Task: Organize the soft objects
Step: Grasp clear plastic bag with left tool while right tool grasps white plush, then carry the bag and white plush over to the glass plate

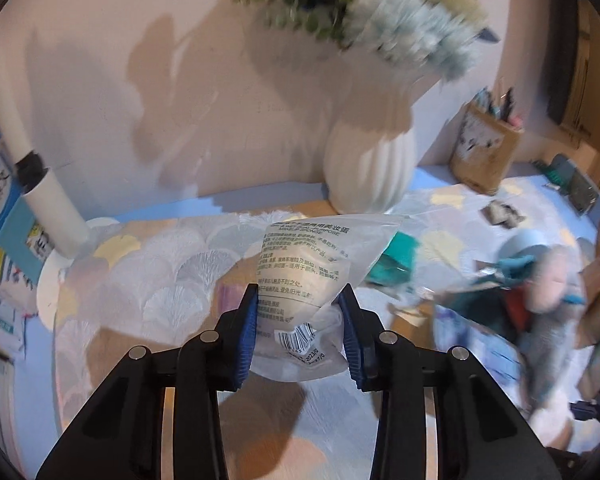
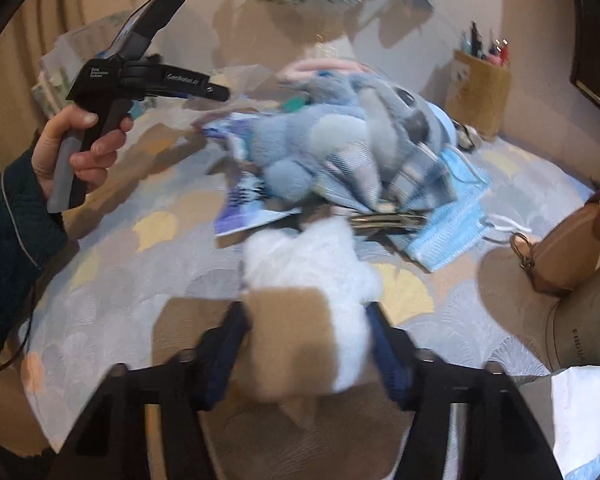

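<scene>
My left gripper (image 1: pixel 300 308) is shut on a clear plastic packet (image 1: pixel 300 280) with printed text and a barcode, pinched between the blue pads above the patterned tablecloth (image 1: pixel 160 280). My right gripper (image 2: pixel 306 324) is closed around a white fluffy item (image 2: pixel 320 256) with a tan card tag (image 2: pixel 292 320), and both pads touch its sides. Beyond it lies a heap with a blue-grey plush toy (image 2: pixel 340 132) on a plaid cloth (image 2: pixel 412 176), and a light blue face mask (image 2: pixel 452 232) beside them. The same heap (image 1: pixel 540 292) shows blurred at the right of the left wrist view.
A white ribbed vase (image 1: pixel 368 168) of flowers stands at the back by the wall. A brown pen holder (image 2: pixel 480 92) sits back right, a tan bag (image 2: pixel 568 248) at the right edge. A teal item (image 1: pixel 396 260) lies behind the packet. A hand (image 2: pixel 80 152) grips the other handle at left.
</scene>
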Available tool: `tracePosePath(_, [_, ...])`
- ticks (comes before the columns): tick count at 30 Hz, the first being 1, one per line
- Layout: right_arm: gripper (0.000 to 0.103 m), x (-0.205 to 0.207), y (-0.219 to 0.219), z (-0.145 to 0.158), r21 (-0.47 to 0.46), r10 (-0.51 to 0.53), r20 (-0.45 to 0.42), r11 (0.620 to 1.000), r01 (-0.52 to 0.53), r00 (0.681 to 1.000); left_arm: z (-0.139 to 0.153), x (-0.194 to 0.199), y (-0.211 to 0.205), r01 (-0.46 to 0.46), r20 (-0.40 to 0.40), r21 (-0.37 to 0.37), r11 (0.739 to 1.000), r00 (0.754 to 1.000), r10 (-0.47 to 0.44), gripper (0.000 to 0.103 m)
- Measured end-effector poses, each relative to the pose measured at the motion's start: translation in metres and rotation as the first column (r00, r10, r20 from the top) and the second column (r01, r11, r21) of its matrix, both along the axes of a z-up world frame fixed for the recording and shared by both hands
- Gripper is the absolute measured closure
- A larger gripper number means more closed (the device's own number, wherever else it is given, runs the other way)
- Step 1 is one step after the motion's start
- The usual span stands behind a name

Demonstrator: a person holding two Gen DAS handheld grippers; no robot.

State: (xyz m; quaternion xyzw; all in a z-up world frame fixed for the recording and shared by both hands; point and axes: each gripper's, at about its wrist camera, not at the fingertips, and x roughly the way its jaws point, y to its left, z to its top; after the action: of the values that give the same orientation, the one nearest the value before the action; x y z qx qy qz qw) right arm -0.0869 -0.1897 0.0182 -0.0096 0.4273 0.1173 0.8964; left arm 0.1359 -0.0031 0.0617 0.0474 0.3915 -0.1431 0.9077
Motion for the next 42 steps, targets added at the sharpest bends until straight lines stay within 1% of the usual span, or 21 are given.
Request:
tracePosePath(3, [0.059,-0.006,0.000,0.004,0.026,-0.004,-0.012,1.000,0.004,1.000,0.009,-0.032,0.002,0.014,0.018,-0.020,1.000,1.000,-0.014,0.068])
tracePosePath(6, [0.059,-0.020,0.006,0.011,0.031,-0.002,-0.001,1.000,0.002,1.000,0.015,-0.074,0.002,0.025,0.021,-0.016,1.000,0.999,-0.025,0.068])
tracePosePath(9, [0.055,-0.028,0.007,0.013,0.057,-0.029,-0.021,0.998,0.030,0.999,0.013,-0.113,0.000,0.039,0.022,-0.028,0.999,0.999,-0.039,0.068])
tracePosePath(11, [0.040,-0.032,0.004,0.010,0.120,-0.040,-0.062,0.992,0.047,0.997,0.007,-0.137,0.000,0.034,0.010,-0.047,0.998,0.999,-0.034,0.068])
tracePosePath(14, [0.039,-0.040,-0.005,0.006,0.255,-0.010,-0.101,0.966,0.036,0.995,-0.016,-0.159,-0.005,-0.026,-0.056,-0.012,1.000,0.998,0.025,0.068])
tracePosePath(15, [0.038,-0.043,-0.009,0.007,0.294,-0.007,-0.103,0.955,0.037,0.995,-0.024,-0.167,-0.006,-0.038,-0.054,-0.012,0.999,0.998,0.037,0.068])
tracePosePath(16, [0.034,-0.045,-0.013,0.007,0.312,-0.014,-0.107,0.949,0.047,0.994,-0.029,-0.172,-0.006,-0.038,-0.046,-0.018,0.999,0.998,0.037,0.068])
tracePosePath(17, [0.027,-0.046,-0.016,0.008,0.314,-0.027,-0.114,0.947,0.062,0.993,-0.033,-0.177,-0.006,-0.039,-0.042,-0.027,0.999,0.998,0.037,0.068])
tracePosePath(18, [0.025,-0.046,-0.017,0.010,0.304,-0.034,-0.112,0.950,0.067,0.993,-0.038,-0.179,-0.005,-0.039,-0.043,-0.048,0.998,0.998,0.037,0.068])
tracePosePath(20, [0.022,-0.045,-0.012,0.018,0.234,-0.056,-0.081,0.969,0.074,0.995,-0.042,-0.181,-0.001,-0.037,-0.041,-0.095,0.995,0.999,0.033,0.068])
tracePosePath(21, [0.021,-0.044,-0.011,0.019,0.212,-0.061,-0.074,0.974,0.075,0.995,-0.044,-0.180,0.000,-0.038,-0.041,-0.108,0.993,0.999,0.033,0.068])
tracePosePath(22, [0.017,-0.042,-0.008,0.020,0.184,-0.063,-0.065,0.980,0.074,0.996,-0.047,-0.179,0.001,-0.045,-0.042,-0.115,0.992,0.998,0.040,0.068])
tracePosePath(23, [0.015,-0.038,-0.003,0.016,0.144,-0.071,-0.079,0.986,0.082,0.994,-0.052,-0.179,0.001,-0.054,-0.049,-0.121,0.991,0.998,0.048,0.068])
tracePosePath(24, [0.015,-0.034,-0.003,0.013,0.128,-0.079,-0.093,0.988,0.091,0.992,-0.055,-0.178,0.004,-0.060,-0.061,-0.132,0.989,0.997,0.052,0.068])
tracePosePath(26, [0.015,-0.031,0.003,0.000,0.115,-0.084,-0.134,0.988,0.100,0.987,-0.052,-0.181,0.005,-0.049,-0.043,-0.150,0.987,0.998,0.043,0.068])
tracePosePath(28, [0.014,-0.031,0.008,-0.009,0.121,-0.096,-0.138,0.986,0.113,0.986,-0.054,-0.184,-0.001,-0.037,-0.032,-0.127,0.991,0.999,0.033,0.068])
tracePosePath(30, [0.017,-0.030,0.014,-0.011,0.094,-0.136,-0.112,0.985,0.146,0.984,-0.053,-0.186,-0.008,-0.033,-0.017,-0.087,0.996,0.999,0.032,0.068])
tracePosePath(32, [0.048,-0.027,0.024,-0.010,0.029,-0.160,-0.086,0.986,0.163,0.983,-0.053,-0.187,-0.010,-0.030,-0.010,-0.070,0.997,1.000,0.029,0.068])
tracePosePath(35, [0.053,-0.027,0.032,-0.006,-0.002,-0.162,-0.056,0.987,0.162,0.985,-0.051,-0.188,-0.010,-0.034,-0.001,-0.068,0.997,0.999,0.034,0.068])
tracePosePath(38, [0.053,-0.028,0.029,0.005,0.055,-0.170,-0.034,0.984,0.172,0.985,-0.038,-0.191,-0.015,-0.023,-0.001,-0.085,0.996,1.000,0.023,0.068])
tracePosePath(42, [0.053,-0.040,0.012,0.039,0.085,-0.207,0.033,0.975,0.204,0.978,-0.006,-0.204,-0.042,0.053,0.063,-0.099,0.994,0.997,-0.047,0.068])
